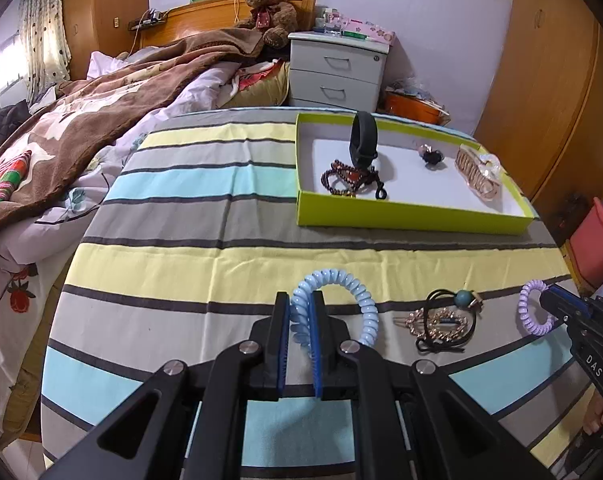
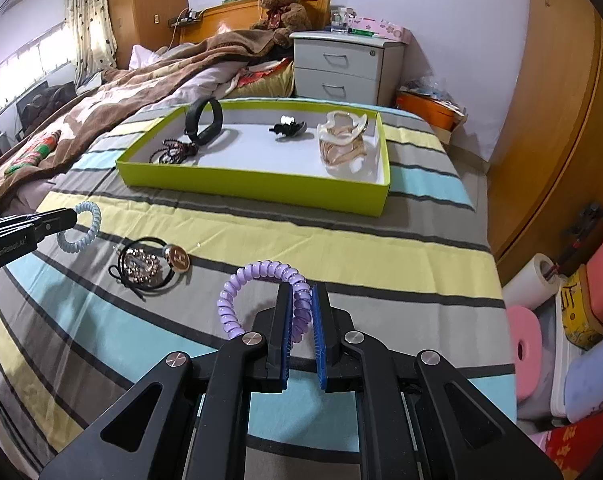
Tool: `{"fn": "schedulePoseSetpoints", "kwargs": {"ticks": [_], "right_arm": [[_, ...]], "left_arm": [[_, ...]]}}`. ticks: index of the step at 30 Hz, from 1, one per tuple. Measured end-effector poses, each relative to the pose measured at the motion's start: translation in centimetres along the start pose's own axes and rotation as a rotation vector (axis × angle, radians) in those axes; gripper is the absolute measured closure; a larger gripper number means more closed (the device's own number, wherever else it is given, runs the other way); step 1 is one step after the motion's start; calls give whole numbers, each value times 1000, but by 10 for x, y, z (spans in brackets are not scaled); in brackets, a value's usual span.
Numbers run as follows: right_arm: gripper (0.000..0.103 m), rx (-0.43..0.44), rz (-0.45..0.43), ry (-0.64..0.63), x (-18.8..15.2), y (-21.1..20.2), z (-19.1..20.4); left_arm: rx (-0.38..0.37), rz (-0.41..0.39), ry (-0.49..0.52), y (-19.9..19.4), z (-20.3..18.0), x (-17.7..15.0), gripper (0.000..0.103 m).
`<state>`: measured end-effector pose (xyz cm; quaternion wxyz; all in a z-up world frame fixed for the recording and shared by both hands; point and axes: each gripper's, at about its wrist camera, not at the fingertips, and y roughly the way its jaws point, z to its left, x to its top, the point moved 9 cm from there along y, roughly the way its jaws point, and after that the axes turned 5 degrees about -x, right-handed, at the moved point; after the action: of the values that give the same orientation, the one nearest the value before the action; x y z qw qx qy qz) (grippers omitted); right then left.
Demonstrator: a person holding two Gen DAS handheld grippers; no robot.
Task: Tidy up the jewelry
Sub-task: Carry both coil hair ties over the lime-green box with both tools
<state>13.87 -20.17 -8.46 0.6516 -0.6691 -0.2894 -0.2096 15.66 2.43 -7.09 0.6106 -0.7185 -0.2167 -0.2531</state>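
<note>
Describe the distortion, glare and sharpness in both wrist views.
Left wrist view: fisheye bends the bedspread stripes into arcs, dark corner vignette, window blown out, blue coil tie sharp. Right wrist view: same curving, window glare milder, purple coil tie and green tray crisp.

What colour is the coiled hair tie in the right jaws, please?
Lilac coiled hair tie, clearest in the right wrist view.

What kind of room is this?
Most likely a bedroom. There's a bed with a rumpled brown blanket, a teddy bear against the wooden headboard, and a white nightstand beside it.
</note>
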Motion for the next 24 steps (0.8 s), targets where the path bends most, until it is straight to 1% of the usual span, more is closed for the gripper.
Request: {"fn": "schedulePoseSetpoints", "kwargs": {"ticks": [7,12,17,24], "right_arm": [[93,0,-34,8,14,-12,-2],[93,5,-62,11,30,-19,-4],[93,20,-78,25,48,-19,-4],[93,2,-89,55,73,-11,-14]], "left_arm": [[-17,-37,10,-12,-5,17,93],[-36,-60,31,-18,-17,33,93],[-75,-84,54,-21,-33,55,93],[-135,-93,69,-9,-58,85,93]]}}
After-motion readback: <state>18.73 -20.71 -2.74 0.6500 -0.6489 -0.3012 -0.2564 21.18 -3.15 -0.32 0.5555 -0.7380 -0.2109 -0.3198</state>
